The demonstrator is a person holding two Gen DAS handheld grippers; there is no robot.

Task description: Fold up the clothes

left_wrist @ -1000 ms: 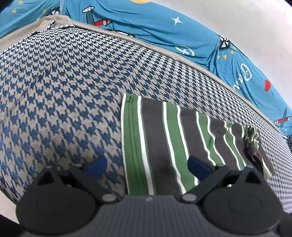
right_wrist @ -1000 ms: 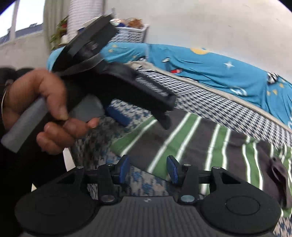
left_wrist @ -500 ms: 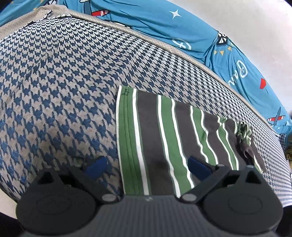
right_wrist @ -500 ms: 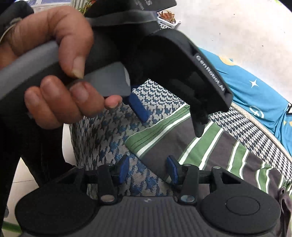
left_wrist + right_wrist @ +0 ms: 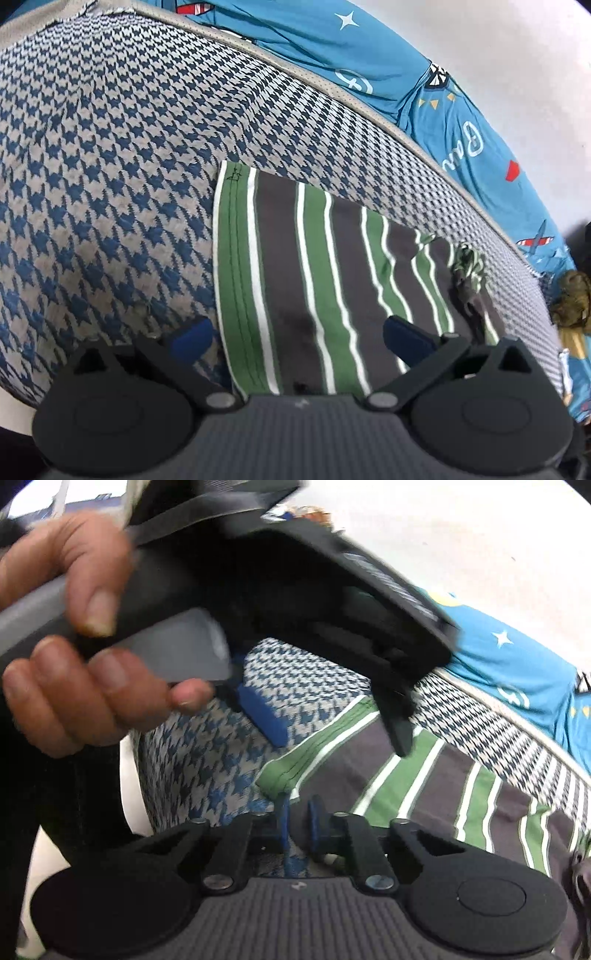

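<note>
A folded garment with green, dark grey and white stripes lies flat on a blue-and-grey houndstooth bed cover. My left gripper is open wide, its blue pads either side of the garment's near left edge, low over it. In the right wrist view the garment shows too, with the left gripper and its hand above it. My right gripper has its blue pads almost together at the garment's green near corner; I cannot see whether cloth is pinched between them.
A bright blue printed sheet lies along the far edge of the bed against a white wall. The bed's near edge drops off at the lower left. A brown soft object sits at the far right.
My right gripper's pads have closed from a moderate gap to nearly together and moved up to the garment's green corner. My left gripper came slightly closer over the garment, still open.
</note>
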